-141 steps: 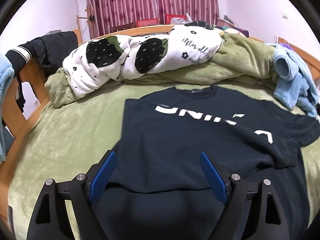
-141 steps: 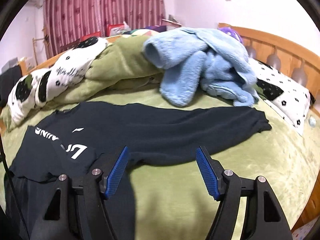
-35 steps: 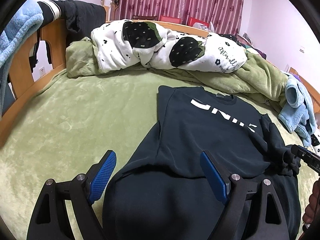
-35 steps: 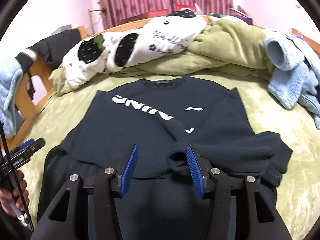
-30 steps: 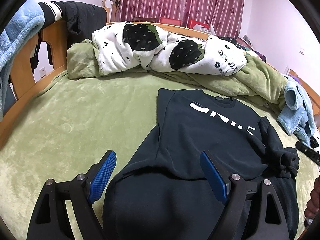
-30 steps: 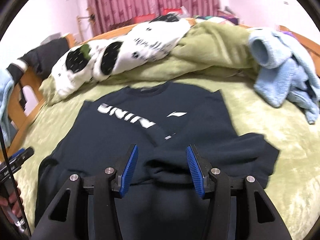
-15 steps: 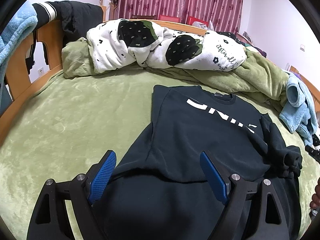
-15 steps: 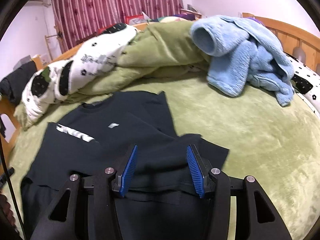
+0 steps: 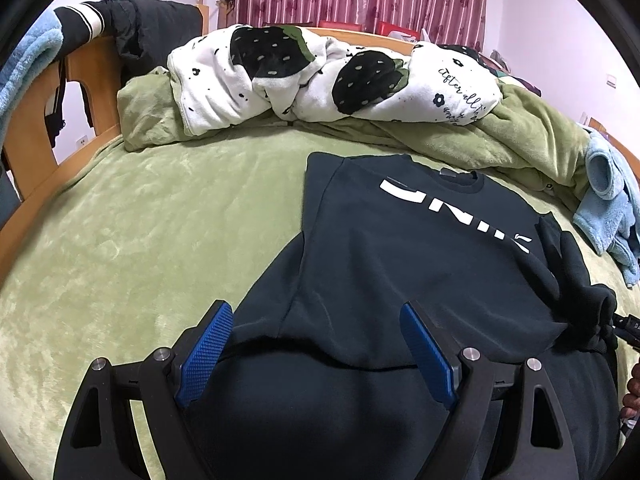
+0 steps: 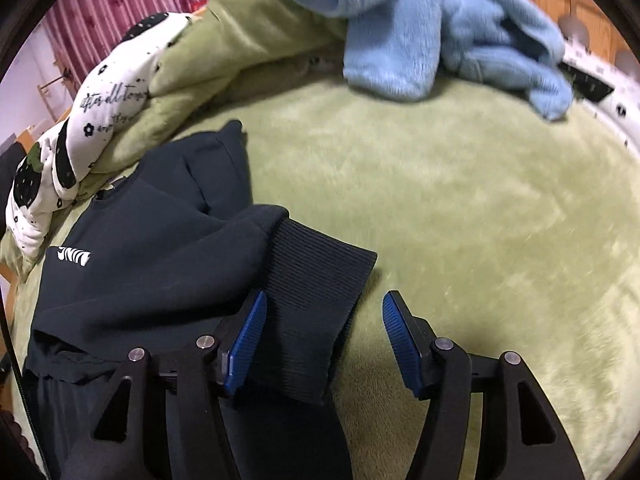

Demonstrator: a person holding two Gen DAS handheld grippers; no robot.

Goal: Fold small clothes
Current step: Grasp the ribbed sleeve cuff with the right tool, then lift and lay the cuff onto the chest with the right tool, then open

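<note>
Lying chest-up on the green bed cover (image 9: 140, 240), the dark sweatshirt (image 9: 400, 248) looks roughly midway through its folding, as I read it: its left side already shows a straight folded edge with the sleeve tucked in, and the right sleeve (image 10: 168, 264) has been drawn in across the body, though it sits in a rumpled heap, not a flat layer. The ribbed cuff (image 10: 316, 300) lies between the fingers of the right claw (image 10: 320, 344), whose jaws stand partly apart; the cuff touches the left pad but the other pad is clear of it, so nothing is pinched. The left claw (image 9: 316, 356) hangs wide over the lower body of the garment, gripping nothing. What seems left is flattening that sleeve, then bringing the hem up toward the collar. Beyond the shirt, a strawberry-print blanket (image 9: 320, 80) and a bunched green quilt (image 9: 520, 136) lie along the head of the bed, and a light blue fleece (image 10: 440, 28) is heaped well apart to the right.
</note>
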